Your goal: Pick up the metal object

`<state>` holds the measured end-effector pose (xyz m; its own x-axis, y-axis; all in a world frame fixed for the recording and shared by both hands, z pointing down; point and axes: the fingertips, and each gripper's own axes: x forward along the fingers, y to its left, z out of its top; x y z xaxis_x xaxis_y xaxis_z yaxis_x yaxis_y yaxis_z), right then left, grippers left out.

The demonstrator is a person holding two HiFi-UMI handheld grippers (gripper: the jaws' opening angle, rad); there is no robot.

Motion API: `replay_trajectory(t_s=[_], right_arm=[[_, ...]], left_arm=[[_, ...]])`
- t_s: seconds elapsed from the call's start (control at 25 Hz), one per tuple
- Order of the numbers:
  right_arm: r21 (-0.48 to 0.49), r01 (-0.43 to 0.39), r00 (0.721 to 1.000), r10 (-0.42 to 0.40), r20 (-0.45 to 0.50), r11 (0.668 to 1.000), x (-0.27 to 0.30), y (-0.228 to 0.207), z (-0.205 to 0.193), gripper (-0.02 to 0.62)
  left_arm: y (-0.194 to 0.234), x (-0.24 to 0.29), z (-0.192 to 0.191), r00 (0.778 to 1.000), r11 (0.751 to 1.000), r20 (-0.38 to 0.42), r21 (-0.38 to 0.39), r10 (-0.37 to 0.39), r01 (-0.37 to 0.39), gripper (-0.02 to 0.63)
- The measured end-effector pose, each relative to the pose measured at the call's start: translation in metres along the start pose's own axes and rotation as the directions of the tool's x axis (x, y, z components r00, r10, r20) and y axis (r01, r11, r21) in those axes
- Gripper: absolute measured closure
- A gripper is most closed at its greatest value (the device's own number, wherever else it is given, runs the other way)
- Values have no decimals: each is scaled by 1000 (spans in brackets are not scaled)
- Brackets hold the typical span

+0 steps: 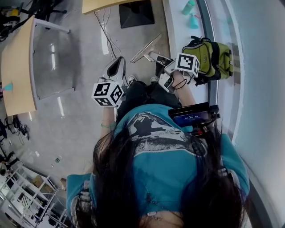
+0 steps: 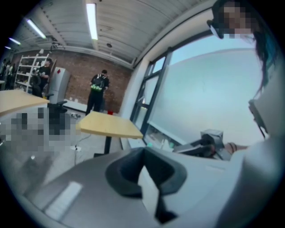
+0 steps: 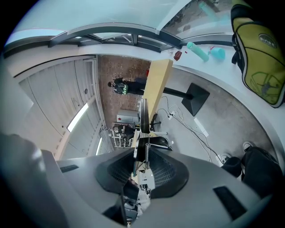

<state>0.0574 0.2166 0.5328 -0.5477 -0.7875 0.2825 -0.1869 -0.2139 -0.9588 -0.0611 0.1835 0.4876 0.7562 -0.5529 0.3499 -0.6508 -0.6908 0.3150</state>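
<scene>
My right gripper (image 1: 154,56) is held out in front of the person at chest height and is shut on the metal object (image 1: 146,48), a thin flat metal piece that slants up and to the right over the floor. In the right gripper view the metal object (image 3: 143,129) shows edge-on between the dark pads (image 3: 162,171), with a small spring on it. My left gripper (image 1: 116,67) hangs to the left of it, a little lower, jaws together with nothing in them. In the left gripper view the dark pads (image 2: 129,171) meet around a pale wedge.
A yellow-green backpack (image 1: 213,55) lies on the window ledge beside my right gripper, with teal bottles (image 1: 189,8) further along. A wooden table (image 1: 18,67) stands at the left; a black table base (image 1: 136,13) and cables (image 1: 104,31) lie ahead. People (image 2: 98,91) stand far back.
</scene>
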Motion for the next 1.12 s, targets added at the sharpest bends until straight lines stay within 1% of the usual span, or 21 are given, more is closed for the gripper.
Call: replay_trajectory(t_s=[0.16, 0.28, 0.4, 0.56, 0.84, 1.12], right_arm=[[-30, 26, 999, -25, 28, 999, 21, 14, -18, 493], [-38, 29, 999, -28, 42, 999, 32, 23, -25, 492], [-28, 27, 998, -26, 55, 999, 45, 34, -33, 492], [-25, 41, 997, -40, 60, 999, 52, 35, -38, 492], [-42, 34, 998, -31, 60, 999, 52, 34, -37, 492], [-52, 20, 999, -18, 38, 998, 54, 29, -39, 492]], left_arm=[[23, -19, 7, 999, 999, 24, -7, -44, 44, 601], [33, -30, 10, 998, 998, 28, 3, -59, 58, 601], [49, -43, 16, 998, 998, 21, 5, -57, 57, 601], [68, -49, 16, 999, 999, 31, -29, -44, 45, 601], [66, -51, 15, 998, 999, 48, -25, -40, 41, 601], [64, -55, 11, 998, 1000, 61, -13, -24, 25, 601]])
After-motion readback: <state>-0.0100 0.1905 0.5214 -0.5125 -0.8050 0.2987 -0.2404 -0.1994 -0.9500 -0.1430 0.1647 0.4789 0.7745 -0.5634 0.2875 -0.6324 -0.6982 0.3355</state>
